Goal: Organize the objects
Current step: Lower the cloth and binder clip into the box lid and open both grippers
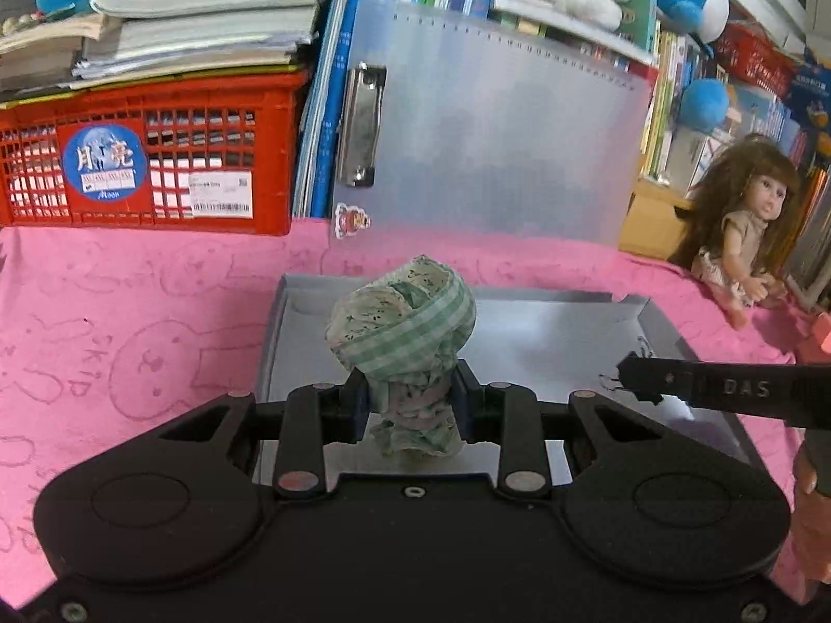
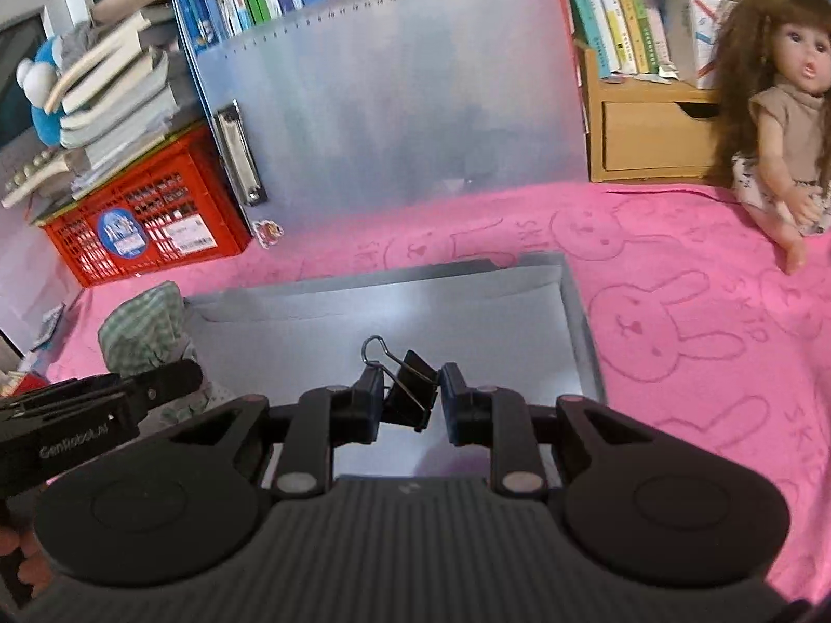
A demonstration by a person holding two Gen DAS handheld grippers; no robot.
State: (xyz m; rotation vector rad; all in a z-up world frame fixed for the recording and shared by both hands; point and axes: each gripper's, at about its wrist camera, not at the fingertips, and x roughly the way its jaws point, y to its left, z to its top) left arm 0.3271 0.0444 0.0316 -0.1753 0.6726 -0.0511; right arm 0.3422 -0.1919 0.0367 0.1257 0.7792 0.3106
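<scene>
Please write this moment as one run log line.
left claw: shut on green checked cloth bundle | right claw: shut on black metal binder clip | both over grey shallow tray

Left hand-held gripper (image 1: 413, 405) clamped, angled downward; right hand-held gripper (image 2: 407, 397) clamped likewise.

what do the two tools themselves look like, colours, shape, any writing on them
Both are matte black. The left tool has two rounded housings, angled link bars with silver pins, and dark blue pads on its fingers. The right tool is built the same, with a ribbed grey panel behind. Seen side on, one carries raised "DAS" lettering and the other white "GenRobot.AI" print. No cables or sleeves show.
</scene>
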